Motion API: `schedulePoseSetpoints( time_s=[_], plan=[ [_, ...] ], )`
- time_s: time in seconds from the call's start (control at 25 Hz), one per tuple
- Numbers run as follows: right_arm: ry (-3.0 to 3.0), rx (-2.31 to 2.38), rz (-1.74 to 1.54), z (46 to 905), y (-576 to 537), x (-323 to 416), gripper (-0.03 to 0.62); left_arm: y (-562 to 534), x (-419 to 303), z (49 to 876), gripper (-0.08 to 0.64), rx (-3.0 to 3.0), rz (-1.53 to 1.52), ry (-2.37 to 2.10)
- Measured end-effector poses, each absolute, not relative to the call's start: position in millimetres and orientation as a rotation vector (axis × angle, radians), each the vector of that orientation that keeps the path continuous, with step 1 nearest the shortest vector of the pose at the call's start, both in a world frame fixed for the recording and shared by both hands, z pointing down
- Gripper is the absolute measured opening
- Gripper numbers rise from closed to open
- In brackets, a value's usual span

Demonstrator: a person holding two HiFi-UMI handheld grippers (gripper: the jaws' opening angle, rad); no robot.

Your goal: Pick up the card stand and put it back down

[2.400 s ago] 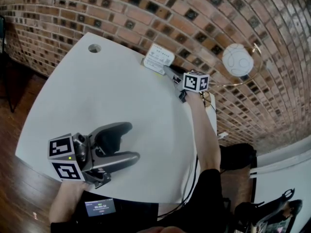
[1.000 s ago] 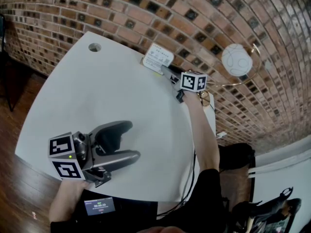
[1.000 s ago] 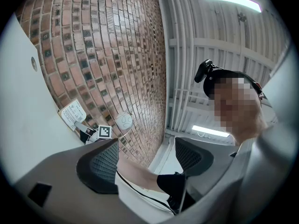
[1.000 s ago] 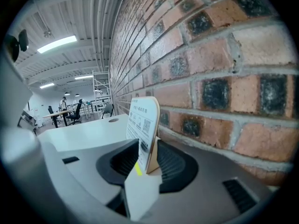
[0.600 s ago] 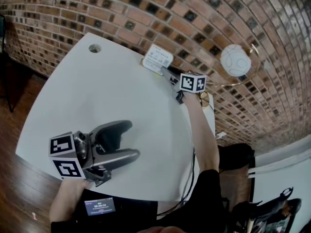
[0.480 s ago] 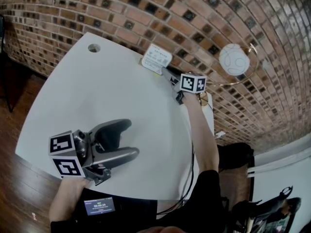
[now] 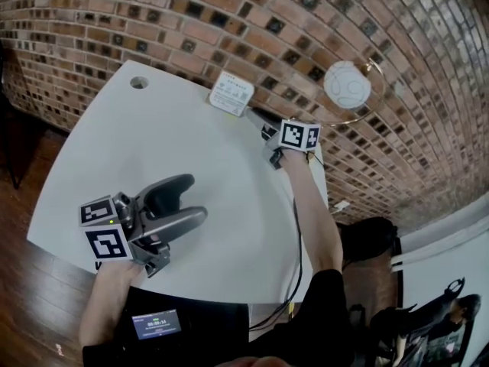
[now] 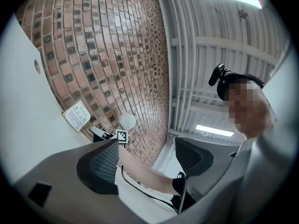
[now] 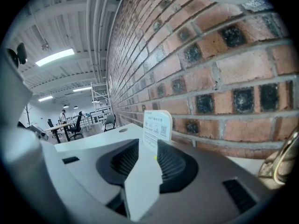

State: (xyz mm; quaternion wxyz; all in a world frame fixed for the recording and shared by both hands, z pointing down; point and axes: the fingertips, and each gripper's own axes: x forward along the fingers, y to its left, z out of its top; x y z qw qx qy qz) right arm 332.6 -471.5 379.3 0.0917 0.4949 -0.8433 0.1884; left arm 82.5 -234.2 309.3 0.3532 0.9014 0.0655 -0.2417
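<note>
We hold the right gripper [image 7: 269,134] at the far side of the white table [image 7: 153,144], close to the brick wall [image 7: 306,21], with its jaws pointing at the card stand [image 7: 231,92]. In the right gripper view the gripper [image 9: 145,153] has its jaws well apart and nothing clamped between them. The stand [image 9: 157,124] shows upright in line with the gap, its printed face turned partly toward us. From the head view the stand rests on the table just in front of the wall, near the gripper tips but apart from them, so we are not gripping it. Our left gripper [image 7: 195,198] lies at the near left part of the table, well apart from the stand. In its own view the left gripper [image 8: 145,161] has its jaws spread wide and empty, and past them we see our right arm reaching to the stand [image 8: 77,115]. A white globe [image 7: 347,84] hangs by the wall beyond the right gripper, and a round hole [image 7: 138,82] sits in the table's far left corner.
</note>
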Motion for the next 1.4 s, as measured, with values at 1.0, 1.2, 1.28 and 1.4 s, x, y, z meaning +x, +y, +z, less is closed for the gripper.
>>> schedulePoseSetpoints(
  time_s=[1.0, 1.2, 1.28, 1.4],
  plan=[
    [-2.739, 1.393, 0.517, 321, -378, 286, 0.145, -187, 99, 292, 0.373, 2.463, -0.481, 0.169],
    [-2.767, 1.39, 0.484, 308, -360, 286, 0.137, -173, 100, 283, 0.373, 2.481, -0.482, 0.189],
    [-2.788, 1.38, 0.49, 306, -351, 283, 0.132, -167, 101, 282, 0.373, 2.484, -0.479, 0.195],
    [-2.804, 1.378, 0.471, 295, -337, 280, 0.132, -158, 102, 276, 0.373, 2.49, -0.481, 0.208]
  ],
)
